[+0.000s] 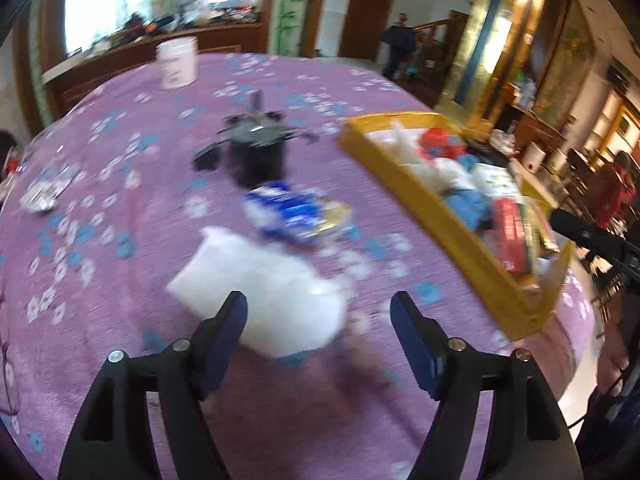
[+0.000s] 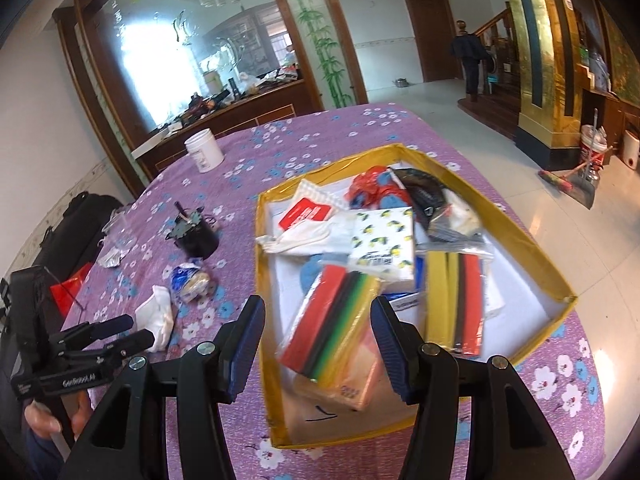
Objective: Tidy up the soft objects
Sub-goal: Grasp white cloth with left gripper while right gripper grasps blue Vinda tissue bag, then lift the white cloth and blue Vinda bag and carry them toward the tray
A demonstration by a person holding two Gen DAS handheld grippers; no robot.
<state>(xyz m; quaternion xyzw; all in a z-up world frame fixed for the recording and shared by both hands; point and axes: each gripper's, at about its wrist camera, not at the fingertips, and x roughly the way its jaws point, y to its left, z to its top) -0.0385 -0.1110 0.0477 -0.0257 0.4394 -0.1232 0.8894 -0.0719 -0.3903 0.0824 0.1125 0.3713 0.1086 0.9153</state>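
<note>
Most soft items already fill the yellow box [image 2: 532,240], while a white cloth [image 1: 264,300] and blue packet [image 1: 292,212] remain on the table as the left gripper [image 1: 318,312] and right gripper [image 2: 318,316] hang open and empty.

Glossy pale floor tiles [image 2: 432,92], a brown door [image 2: 430,34], gilded pillar [image 2: 538,52], and bright glare, possibly a mirror [image 2: 168,52].
</note>
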